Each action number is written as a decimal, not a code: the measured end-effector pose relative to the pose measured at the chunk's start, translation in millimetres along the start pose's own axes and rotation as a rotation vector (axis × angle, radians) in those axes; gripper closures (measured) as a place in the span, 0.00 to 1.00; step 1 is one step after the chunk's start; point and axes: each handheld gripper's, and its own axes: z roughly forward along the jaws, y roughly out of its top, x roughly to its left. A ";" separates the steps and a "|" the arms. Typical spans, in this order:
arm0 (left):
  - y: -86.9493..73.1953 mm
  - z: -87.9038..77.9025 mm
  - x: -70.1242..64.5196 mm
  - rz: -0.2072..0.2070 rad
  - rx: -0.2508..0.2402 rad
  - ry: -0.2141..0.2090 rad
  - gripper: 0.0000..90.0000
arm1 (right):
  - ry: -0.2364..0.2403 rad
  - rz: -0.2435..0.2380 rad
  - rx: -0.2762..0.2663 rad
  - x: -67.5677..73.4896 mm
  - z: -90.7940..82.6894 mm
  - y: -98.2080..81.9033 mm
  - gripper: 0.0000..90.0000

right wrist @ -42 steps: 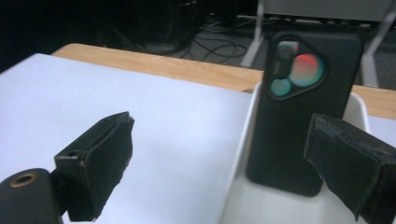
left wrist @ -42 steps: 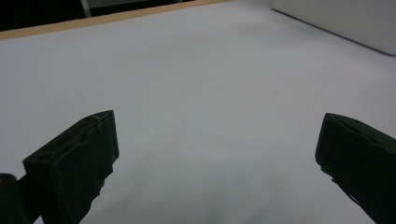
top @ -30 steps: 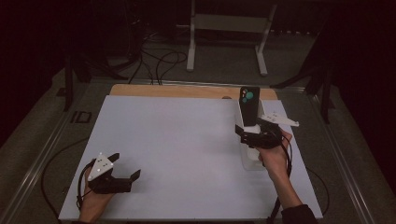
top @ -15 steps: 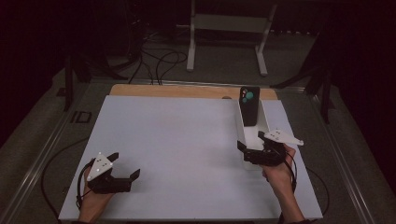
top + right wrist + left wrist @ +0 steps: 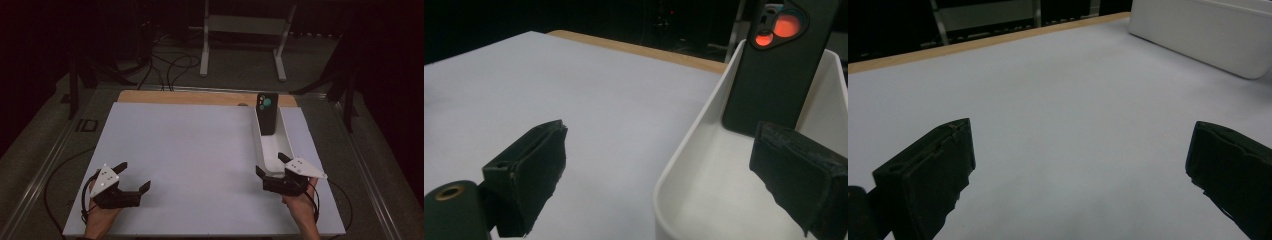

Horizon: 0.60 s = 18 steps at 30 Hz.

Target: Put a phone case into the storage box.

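At the tray's (image 5: 289, 142) near end the right gripper (image 5: 280, 172) hangs spread and empty, the phone (image 5: 267, 113) leaning at the far end; next, probably, reach in and pinch it.

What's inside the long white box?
A black phone stands leaning at the far end of the white tray, camera side showing. The rest of the tray floor looks bare. The phone hides whatever is behind it.

A table (image 5: 200, 150) is covered by a white sheet, a strip of wood left bare along the far edge. One thing is borne directly — a long white tray (image 5: 272, 150), set at the right side.
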 end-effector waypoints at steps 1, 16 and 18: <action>0.3 -0.1 -0.1 0.001 -0.002 0.000 0.00 | 0.001 -0.010 -0.002 1.3 -0.8 -2.0 0.09; 5.2 -6.0 1.7 0.012 -0.039 0.015 0.00 | 0.048 0.012 -0.060 6.5 -14.3 -21.5 0.09; 5.3 -6.4 1.5 0.014 -0.039 0.016 0.00 | 0.050 0.012 -0.060 5.8 -14.5 -22.6 0.09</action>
